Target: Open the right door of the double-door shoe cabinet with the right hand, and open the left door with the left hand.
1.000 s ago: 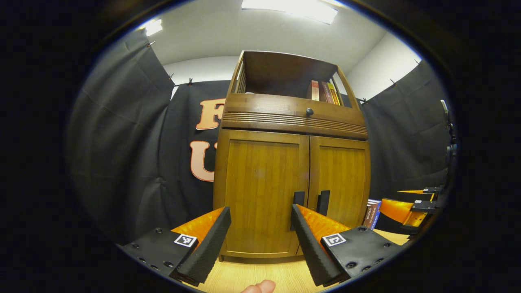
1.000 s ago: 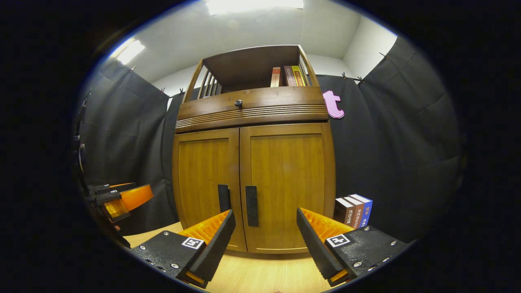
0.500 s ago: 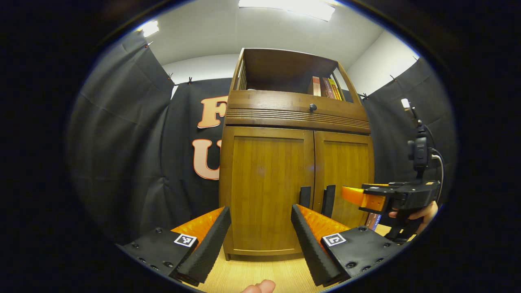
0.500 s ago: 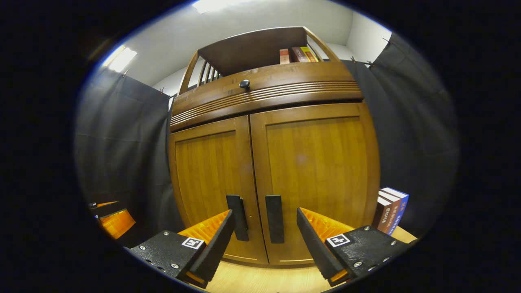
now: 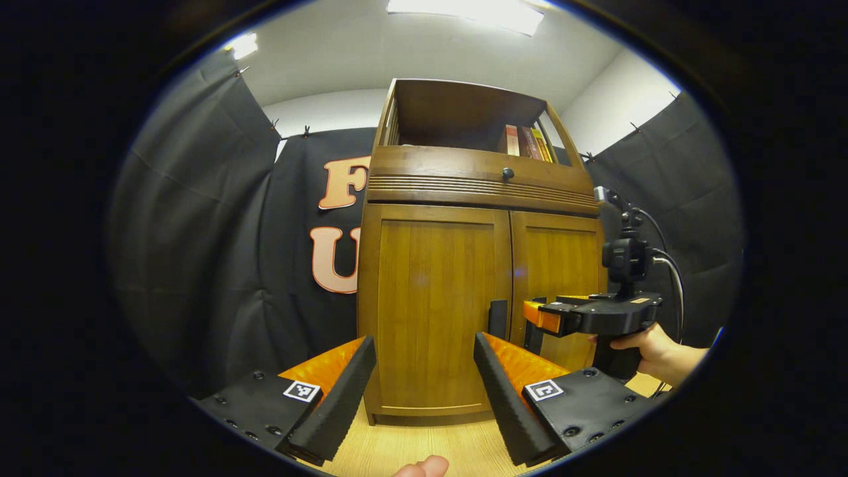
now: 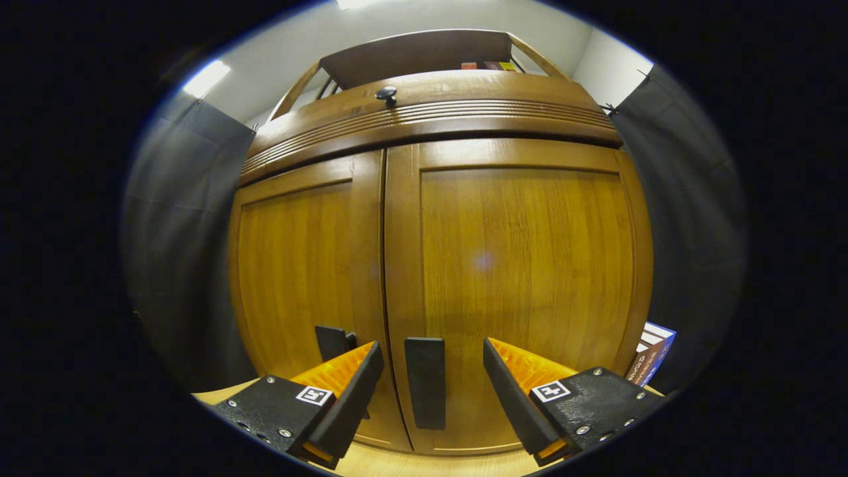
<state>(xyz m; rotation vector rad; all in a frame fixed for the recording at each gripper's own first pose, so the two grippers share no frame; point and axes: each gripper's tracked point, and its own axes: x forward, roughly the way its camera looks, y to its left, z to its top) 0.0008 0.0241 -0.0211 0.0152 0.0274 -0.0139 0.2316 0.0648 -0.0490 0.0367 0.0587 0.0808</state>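
Shoe cabinet [image 6: 503, 265] dead ahead on the pale wood floor [image 5: 424, 444], both doors closed. Right door's handle [image 6: 425, 382] between the fingers of the right gripper [image 6: 430, 391], fingers spread wide, neither pad touching it. Left door's handle [image 6: 331, 342] just above the left-hand finger [image 6: 348, 397], partly hidden. In the left gripper view, left gripper [image 5: 424, 391] well back, fingers apart, left door [image 5: 434, 311] framed between them. Handles upright, long axis vertical: flat black rectangular bars. Doors of warm brown wood, vertical grain, framed panels. Ribbed moulding and small dark knob [image 6: 385, 94] above. Finger pads black, ridged, wedge-shaped, on orange bodies. Books [image 6: 652, 351] beside the cabinet's right flank.
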